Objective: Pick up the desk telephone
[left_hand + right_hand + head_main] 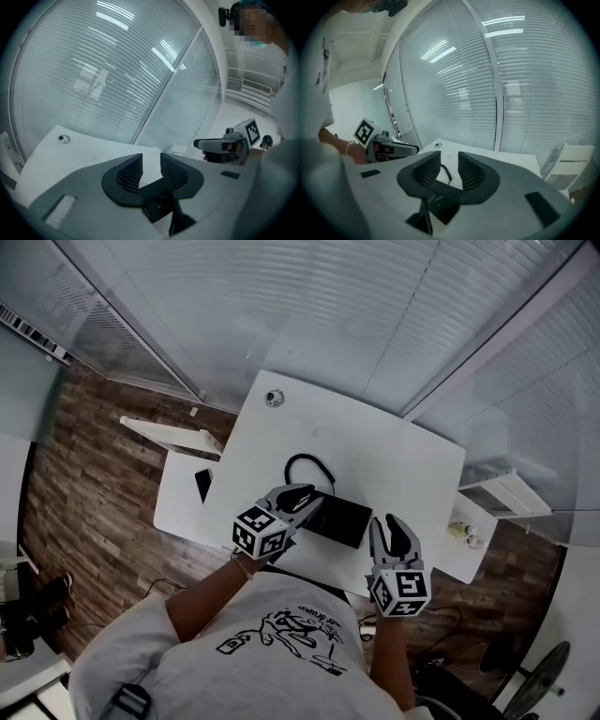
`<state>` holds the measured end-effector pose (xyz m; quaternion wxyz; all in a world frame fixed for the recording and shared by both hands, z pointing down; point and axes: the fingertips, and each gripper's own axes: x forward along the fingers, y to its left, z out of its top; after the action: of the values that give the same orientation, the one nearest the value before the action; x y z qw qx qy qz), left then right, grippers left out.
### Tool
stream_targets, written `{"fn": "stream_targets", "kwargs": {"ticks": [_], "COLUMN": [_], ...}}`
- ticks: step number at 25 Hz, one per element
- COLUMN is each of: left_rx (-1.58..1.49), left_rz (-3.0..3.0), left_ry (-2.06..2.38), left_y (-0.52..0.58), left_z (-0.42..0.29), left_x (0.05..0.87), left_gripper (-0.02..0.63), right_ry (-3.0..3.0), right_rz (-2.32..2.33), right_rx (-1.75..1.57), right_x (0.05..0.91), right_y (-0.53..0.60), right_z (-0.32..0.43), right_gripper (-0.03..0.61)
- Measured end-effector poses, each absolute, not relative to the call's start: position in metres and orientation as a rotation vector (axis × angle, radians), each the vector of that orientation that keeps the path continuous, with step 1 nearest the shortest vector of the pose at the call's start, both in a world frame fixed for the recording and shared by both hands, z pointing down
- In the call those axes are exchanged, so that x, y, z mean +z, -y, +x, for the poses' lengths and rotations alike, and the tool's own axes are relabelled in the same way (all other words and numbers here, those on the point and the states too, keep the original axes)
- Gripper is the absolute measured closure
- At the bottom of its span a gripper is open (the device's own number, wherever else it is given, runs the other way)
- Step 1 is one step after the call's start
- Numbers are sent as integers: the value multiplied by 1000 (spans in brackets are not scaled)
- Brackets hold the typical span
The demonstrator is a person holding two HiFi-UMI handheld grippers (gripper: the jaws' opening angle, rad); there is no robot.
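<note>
Head view: black rectangular desk telephone (339, 521) lies on the white tabletop (375, 446) near its front edge, just ahead of the person. Left gripper (302, 498) is over/at the phone's left end, right gripper (389, 529) just off its right end. Long axis runs left-right across the person, tilted so the right end sits nearer. A black cord (305, 463) loops off the far-left side twd the tabletop's middle. Which face is the keypad or handset: too dark to tell.

Left gripper view: ribbed fingers (127, 172) spread w/ a clear gap and nothing pinched. A dark corner low in the gap is prob. the phone. Right gripper shows opposite.

Right gripper view: fingers (471, 172) likewise apart and empty. Cord visible thru the gap, dark phone body just below.

Step in hand, by my read: approach for a two-sided grab. To do it well, bring one gripper to each short end, keep both level, close on the body not the cord, and lift evenly so the phone doesn't tip or drag.
</note>
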<state>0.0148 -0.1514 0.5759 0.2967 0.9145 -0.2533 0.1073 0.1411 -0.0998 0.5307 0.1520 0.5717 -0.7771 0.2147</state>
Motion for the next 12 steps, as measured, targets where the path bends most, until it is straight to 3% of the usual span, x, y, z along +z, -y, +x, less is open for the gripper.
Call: {"fn": "stream_targets", "kwargs": {"ticks": [9,12], "left_rx": [431,480], "left_rz": [2274,2201], "left_ry": [585,553], "left_y": [134,124], "left_z": [15,15], "left_x": [672,705], "left_gripper": [475,428], "right_ry": [2100,2081], "right_rz": [1565,1548], "right_rx": [830,904], "right_x": [627,650], "right_y": [86,83], "right_z": [151,152], "right_gripper": [444,424]}}
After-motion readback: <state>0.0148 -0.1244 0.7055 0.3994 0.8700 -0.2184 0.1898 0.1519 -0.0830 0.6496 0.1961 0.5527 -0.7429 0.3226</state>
